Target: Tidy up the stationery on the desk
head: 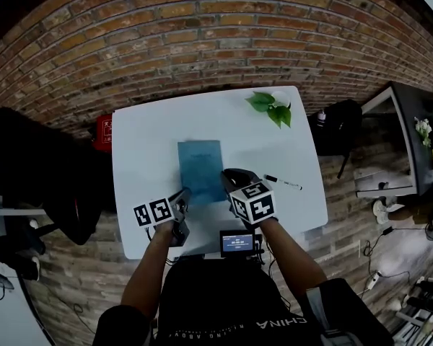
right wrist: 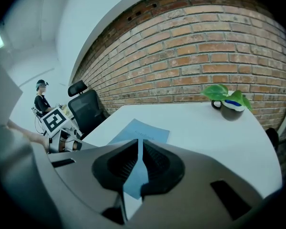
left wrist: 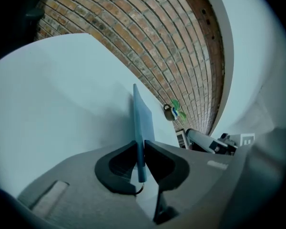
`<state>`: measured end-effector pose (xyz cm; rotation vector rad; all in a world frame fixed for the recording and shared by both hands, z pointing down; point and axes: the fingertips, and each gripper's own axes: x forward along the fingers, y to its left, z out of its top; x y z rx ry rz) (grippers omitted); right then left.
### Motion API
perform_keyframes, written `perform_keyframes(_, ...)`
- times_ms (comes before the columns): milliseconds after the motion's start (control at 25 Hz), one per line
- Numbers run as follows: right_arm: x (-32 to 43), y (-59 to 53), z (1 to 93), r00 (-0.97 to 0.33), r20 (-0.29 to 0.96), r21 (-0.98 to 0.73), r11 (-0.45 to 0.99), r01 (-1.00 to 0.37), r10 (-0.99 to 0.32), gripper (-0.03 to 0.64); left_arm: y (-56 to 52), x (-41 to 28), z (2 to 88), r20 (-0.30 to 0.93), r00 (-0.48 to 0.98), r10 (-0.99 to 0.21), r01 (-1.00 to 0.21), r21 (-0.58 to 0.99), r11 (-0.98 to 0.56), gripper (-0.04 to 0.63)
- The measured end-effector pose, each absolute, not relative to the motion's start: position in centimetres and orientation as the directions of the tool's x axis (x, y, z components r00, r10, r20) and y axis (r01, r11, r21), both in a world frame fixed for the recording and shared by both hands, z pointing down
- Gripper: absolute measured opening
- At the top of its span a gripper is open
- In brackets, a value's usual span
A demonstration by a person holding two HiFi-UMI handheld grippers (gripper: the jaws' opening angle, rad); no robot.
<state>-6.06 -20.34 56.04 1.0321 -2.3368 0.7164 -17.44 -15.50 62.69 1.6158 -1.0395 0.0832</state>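
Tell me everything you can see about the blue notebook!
The notebook is thin, blue and rectangular, with a plain cover that looks like card and a small faint word on it. It is closed and lies on the white table, towards the person's side. The left tongs pinch its near left corner and the right tongs pinch its near right corner. Nothing else touches it.

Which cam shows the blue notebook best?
Head view: the blue notebook shows from above, with its full outline except the gripped near edge. Left gripper view shows it nearly edge-on between closed jaws. Right gripper view shows its cover foreshortened, with the near corner clamped.
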Motion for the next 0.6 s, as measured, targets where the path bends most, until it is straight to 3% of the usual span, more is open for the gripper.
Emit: perform_keyframes(600,-3.2,-19.3,57.6,-0.564,0.641,-0.27,0.535,-0.8,-0.52,0.038,-14.8,-17.4,65.8,0.724,0.525,-0.447,-0.827,0.557,-0.069,0.091)
